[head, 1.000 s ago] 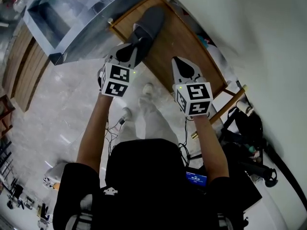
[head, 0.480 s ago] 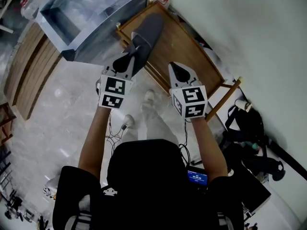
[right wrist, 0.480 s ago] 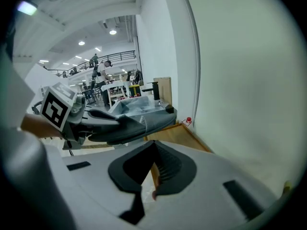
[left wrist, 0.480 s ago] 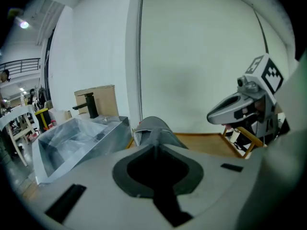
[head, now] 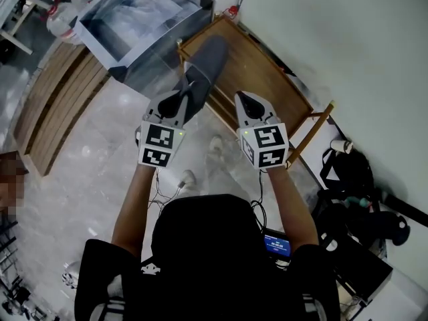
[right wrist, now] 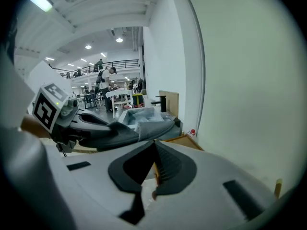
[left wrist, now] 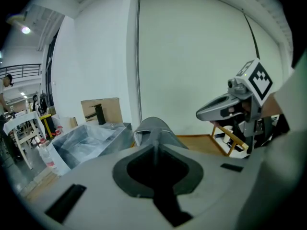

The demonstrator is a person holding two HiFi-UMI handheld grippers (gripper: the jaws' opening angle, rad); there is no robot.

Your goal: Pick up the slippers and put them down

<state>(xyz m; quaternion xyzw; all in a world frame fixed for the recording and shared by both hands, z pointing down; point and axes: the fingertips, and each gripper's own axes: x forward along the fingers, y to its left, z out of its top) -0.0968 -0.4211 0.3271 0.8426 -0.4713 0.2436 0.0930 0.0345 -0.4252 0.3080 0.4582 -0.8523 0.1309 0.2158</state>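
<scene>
Pale marble floor, wooden table [head: 264, 79] far by white wall. Left gripper [head: 186, 92] clamped on near end of grey slipper [head: 208, 55], raised over table. Right gripper [head: 242, 97] just beside, jaws together, empty.

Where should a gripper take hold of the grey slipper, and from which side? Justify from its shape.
Grip the flat, open heel end of the grey slipper, coming in from behind the heel along its length. The sole there is thin enough for narrow jaws; the far toe carries a bulky domed upper. The left gripper pinches it this way.
</scene>
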